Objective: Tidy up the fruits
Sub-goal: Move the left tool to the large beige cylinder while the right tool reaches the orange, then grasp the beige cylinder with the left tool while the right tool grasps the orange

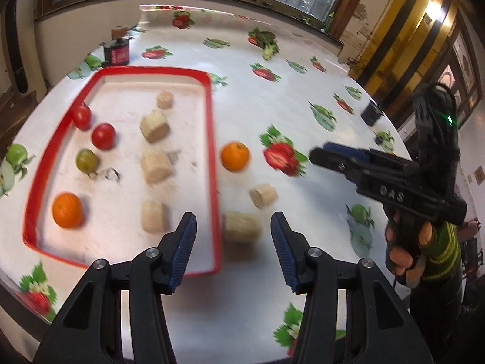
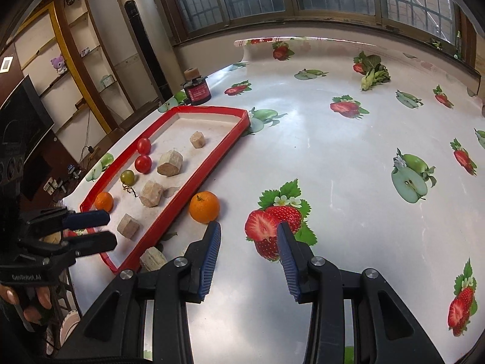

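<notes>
A red-rimmed tray (image 1: 212, 121) (image 2: 212, 157) holds two red tomatoes (image 1: 81, 116) (image 1: 103, 136), a green fruit (image 1: 87, 159), an orange (image 1: 67, 210) and several wooden blocks (image 1: 154, 126). A second orange (image 1: 235, 156) (image 2: 204, 207) sits on the tablecloth just right of the tray. My left gripper (image 1: 233, 221) (image 2: 110, 229) hovers open over the tray's near right corner, above a loose block (image 1: 242, 227). My right gripper (image 2: 249, 226) (image 1: 321, 151) is open and holds nothing, its left finger just short of the outside orange.
Another loose block (image 1: 263, 195) lies between the outside orange and the block under my left gripper. A dark jar with a cork (image 1: 116, 51) (image 2: 196, 89) stands behind the tray. A small dark object (image 1: 371, 113) sits near the table's right edge. A hand (image 1: 406, 242) grips the right tool.
</notes>
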The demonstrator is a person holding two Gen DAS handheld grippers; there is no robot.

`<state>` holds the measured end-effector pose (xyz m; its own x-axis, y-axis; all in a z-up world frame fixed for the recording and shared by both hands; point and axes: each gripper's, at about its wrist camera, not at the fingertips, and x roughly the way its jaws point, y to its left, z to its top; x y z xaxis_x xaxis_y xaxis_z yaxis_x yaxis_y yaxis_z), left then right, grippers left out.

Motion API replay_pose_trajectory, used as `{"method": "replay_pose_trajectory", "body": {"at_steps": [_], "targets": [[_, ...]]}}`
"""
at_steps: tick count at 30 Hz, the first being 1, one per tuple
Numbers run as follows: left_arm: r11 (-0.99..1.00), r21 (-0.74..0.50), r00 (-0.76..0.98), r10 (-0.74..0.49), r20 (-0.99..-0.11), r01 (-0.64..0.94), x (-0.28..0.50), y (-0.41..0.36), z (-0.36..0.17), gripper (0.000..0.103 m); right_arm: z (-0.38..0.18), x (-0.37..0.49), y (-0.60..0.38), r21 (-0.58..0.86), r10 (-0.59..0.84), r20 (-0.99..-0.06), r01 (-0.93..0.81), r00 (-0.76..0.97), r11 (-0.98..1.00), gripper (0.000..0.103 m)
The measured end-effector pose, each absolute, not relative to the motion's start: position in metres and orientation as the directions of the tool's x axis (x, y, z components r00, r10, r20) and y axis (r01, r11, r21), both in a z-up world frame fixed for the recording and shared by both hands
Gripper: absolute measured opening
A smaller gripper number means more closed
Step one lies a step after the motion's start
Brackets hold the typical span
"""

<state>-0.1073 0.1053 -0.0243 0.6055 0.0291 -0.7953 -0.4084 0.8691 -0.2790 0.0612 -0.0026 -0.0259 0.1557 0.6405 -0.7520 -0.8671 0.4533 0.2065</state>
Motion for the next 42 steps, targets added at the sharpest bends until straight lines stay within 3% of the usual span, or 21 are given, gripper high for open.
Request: {"method": "replay_pose_trajectory", "body": {"at_steps": [14, 20, 38, 39, 40, 42], "targets": [[0.867, -0.294, 0.564, -0.018, -0.826, -0.402, -0.103, 0.08, -0.056, 0.049, -0.027, 0.041, -0.018, 0.209, 0.65, -0.746, -0.877, 0.143, 0.432, 0.04], [0.878, -0.223, 0.56, 0.06, -0.826, -0.423, -0.089, 0.093, -0.055, 0.049, -0.035, 0.032, -0.006, 0.209, 0.642, -0.759, -0.892, 0.11, 0.4, 0.04], [0.932, -0.129, 0.537, 0.079, -0.84, -0.34, -0.067, 0.088, -0.066, 0.049, -0.067, 0.041, 0.085, 0.209, 0.585, -0.811, -0.919, 0.029, 0.335, 0.039], [0.93, -0.137, 0.525, 0.068, -0.849, -0.342, -0.065, 0.09, -0.069, 0.046, -0.069, 0.043, 0.085, 0.201, 0.583, -0.812, -0.917, 0.04, 0.344, 0.037], [0.925, -0.145, 0.511, 0.059, -0.857, -0.35, -0.063, 0.092, -0.074, 0.038, -0.069, 0.046, 0.083, 0.222, 0.591, -0.806, -0.913, 0.026, 0.343, 0.034], [0.925, -0.155, 0.523, 0.055, -0.851, -0.348, -0.063, 0.095, -0.073, 0.034, -0.067, 0.05, 0.078, 0.228, 0.599, -0.8, -0.908, 0.031, 0.352, 0.033]]}}
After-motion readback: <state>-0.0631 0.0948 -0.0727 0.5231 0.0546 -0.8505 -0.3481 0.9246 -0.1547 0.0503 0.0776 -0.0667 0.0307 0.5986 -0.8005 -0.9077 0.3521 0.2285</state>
